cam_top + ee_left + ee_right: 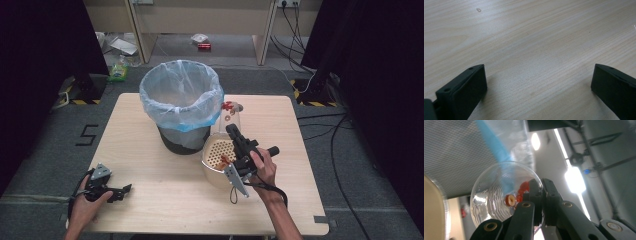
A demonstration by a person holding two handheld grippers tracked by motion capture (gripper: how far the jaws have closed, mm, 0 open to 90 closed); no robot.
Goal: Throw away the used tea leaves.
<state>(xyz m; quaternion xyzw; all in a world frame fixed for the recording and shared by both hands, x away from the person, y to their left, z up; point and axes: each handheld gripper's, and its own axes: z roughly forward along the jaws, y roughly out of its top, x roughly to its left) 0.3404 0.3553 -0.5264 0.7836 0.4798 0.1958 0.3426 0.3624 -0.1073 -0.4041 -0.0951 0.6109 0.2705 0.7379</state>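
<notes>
Here the rim of a clear plastic cup [499, 195] is pinched between the closed jaws of the right gripper [542, 186], just beside the lined bin [181, 95]. The left gripper [107, 189] is held spread, empty, over the table [529, 37].

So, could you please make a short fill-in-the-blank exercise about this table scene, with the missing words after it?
1. The right claw is shut on the rim of a clear plastic ____.
2. The bin on the table is lined with a pale ____ bag.
3. The left claw hangs over bare wood with its jaws ____.
4. The beige colander stands ____ the bin.

Missing words: cup; blue; open; beside
</notes>
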